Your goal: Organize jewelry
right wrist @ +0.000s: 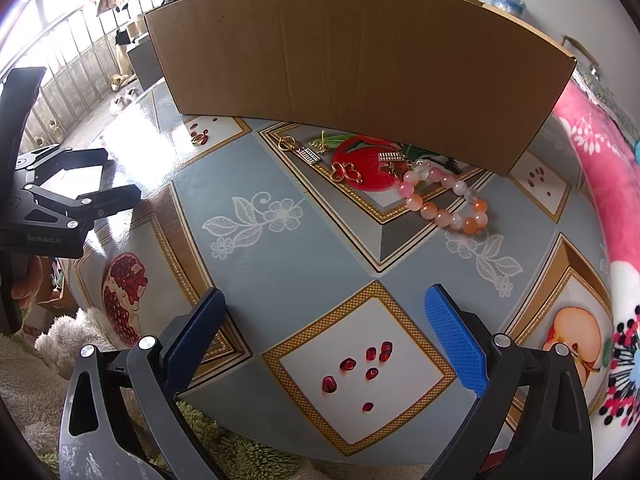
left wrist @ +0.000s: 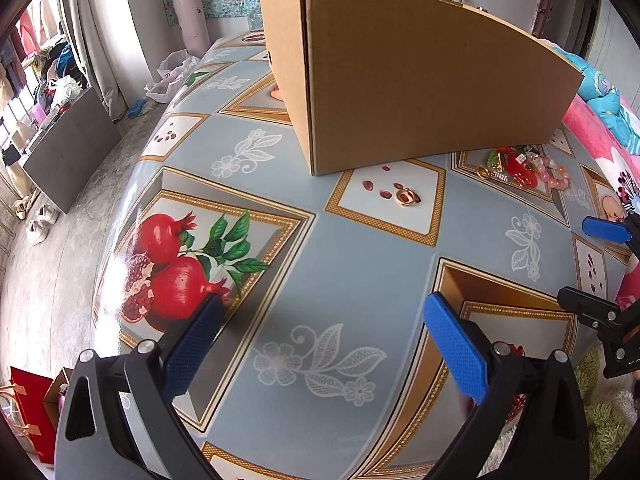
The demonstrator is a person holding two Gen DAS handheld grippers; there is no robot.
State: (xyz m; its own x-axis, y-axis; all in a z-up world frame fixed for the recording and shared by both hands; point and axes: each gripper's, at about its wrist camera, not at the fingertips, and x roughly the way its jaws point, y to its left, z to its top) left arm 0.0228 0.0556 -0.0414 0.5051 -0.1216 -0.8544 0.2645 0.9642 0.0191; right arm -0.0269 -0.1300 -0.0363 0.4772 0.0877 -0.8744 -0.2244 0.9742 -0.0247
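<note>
A cardboard box [left wrist: 420, 76] stands on the patterned table; it also shows in the right wrist view [right wrist: 360, 60]. A gold ring [left wrist: 406, 196] lies in front of it, small in the right wrist view [right wrist: 197, 140]. A pink bead bracelet [right wrist: 448, 204] and gold pendants [right wrist: 346, 172] lie by the box's front; in the left wrist view they form a pile [left wrist: 524, 168] at the right. My left gripper [left wrist: 320, 336] is open and empty above the table. My right gripper [right wrist: 324, 332] is open and empty, short of the jewelry.
The table [left wrist: 360, 264] has a curved near edge with a green shaggy rug [right wrist: 240, 452] below. A pink floral blanket [right wrist: 600, 184] lies at the right. The right gripper [left wrist: 616, 276] shows at the right edge of the left wrist view, the left gripper [right wrist: 60, 204] at the left of the right wrist view.
</note>
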